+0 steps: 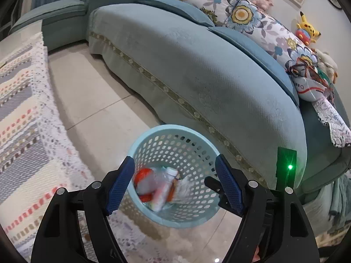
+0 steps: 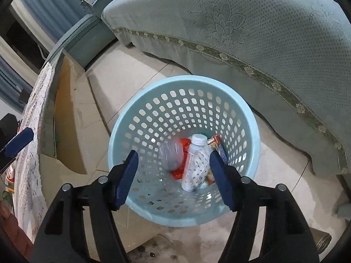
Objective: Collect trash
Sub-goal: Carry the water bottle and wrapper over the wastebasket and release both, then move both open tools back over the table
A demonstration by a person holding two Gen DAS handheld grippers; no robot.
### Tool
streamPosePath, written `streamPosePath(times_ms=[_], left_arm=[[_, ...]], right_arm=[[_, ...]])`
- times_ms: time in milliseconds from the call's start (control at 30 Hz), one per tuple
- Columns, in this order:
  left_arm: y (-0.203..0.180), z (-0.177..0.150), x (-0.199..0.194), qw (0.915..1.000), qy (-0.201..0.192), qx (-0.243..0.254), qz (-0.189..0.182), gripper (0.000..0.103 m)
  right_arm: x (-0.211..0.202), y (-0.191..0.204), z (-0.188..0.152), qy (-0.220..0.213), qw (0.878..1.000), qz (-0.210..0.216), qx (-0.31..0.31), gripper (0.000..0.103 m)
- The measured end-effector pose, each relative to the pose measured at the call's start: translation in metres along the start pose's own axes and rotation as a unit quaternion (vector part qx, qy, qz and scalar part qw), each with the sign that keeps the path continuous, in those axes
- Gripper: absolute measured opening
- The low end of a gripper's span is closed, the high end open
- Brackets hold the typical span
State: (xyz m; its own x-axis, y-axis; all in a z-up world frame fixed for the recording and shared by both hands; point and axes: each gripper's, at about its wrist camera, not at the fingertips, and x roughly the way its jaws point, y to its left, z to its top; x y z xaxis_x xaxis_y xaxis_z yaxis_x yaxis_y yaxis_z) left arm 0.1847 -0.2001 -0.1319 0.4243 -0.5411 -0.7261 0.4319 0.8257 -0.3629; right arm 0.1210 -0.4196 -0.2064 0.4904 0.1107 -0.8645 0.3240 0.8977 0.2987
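In the left wrist view, your left gripper [image 1: 174,184] hangs above the light blue basket [image 1: 151,135], with its two blue pads spread wide and nothing between them. The basket stands on the tiled floor [image 1: 92,100], just beside the front of the teal sofa [image 1: 197,70]. Inside it you can see the trash: a white bottle [image 1: 165,186] lying among something orange-red [image 1: 143,174] and a crumpled clear plastic piece [image 1: 184,184]; these are blurred, so I cannot say more about them. A patterned cloth [image 1: 24,114] covers the surface at the left. On the sofa back lie flowered cushions [image 1: 241,13], and a yellow plush toy [image 1: 306,25] sits behind them.

In the right wrist view, your right gripper [image 2: 174,175] is also released, the pads wide apart and holding nothing, directly over the same basket [image 2: 122,131]. At the bottom of it the white bottle [image 2: 195,164] lies with its cap toward the far wall. To its left is a clear plastic bag [image 2: 172,155] on top of a red wrapper [image 2: 183,144], and to its right a colourful small packet [image 2: 218,145], touching the bottle. The sofa cover [image 2: 252,28] hangs down just behind the basket. At the left edge one blue pad [image 2: 19,141] of the other gripper shows near the white cloth [image 2: 33,131].
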Motion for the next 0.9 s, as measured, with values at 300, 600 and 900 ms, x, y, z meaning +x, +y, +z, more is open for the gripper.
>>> streamPosePath(times_ms=[300, 600, 900], left_arm=[[0.012, -0.008, -0.049, 0.9997, -0.021, -0.014, 0.001, 0.074], [0.056, -0.018, -0.173, 0.9919, -0.11, -0.062, 0.015, 0.074], [0.158, -0.057, -0.308, 0.9648, -0.177, -0.122, 0.152, 0.076]], right_arm=[[-0.033, 0.033, -0.011, -0.018, 0.999, 0.018, -0.033, 0.064], [-0.107, 0.149, -0.023, -0.081, 0.984, 0.063, -0.143, 0.064], [-0.124, 0.299, -0.041, -0.1, 0.954, 0.1, -0.263, 0.064]])
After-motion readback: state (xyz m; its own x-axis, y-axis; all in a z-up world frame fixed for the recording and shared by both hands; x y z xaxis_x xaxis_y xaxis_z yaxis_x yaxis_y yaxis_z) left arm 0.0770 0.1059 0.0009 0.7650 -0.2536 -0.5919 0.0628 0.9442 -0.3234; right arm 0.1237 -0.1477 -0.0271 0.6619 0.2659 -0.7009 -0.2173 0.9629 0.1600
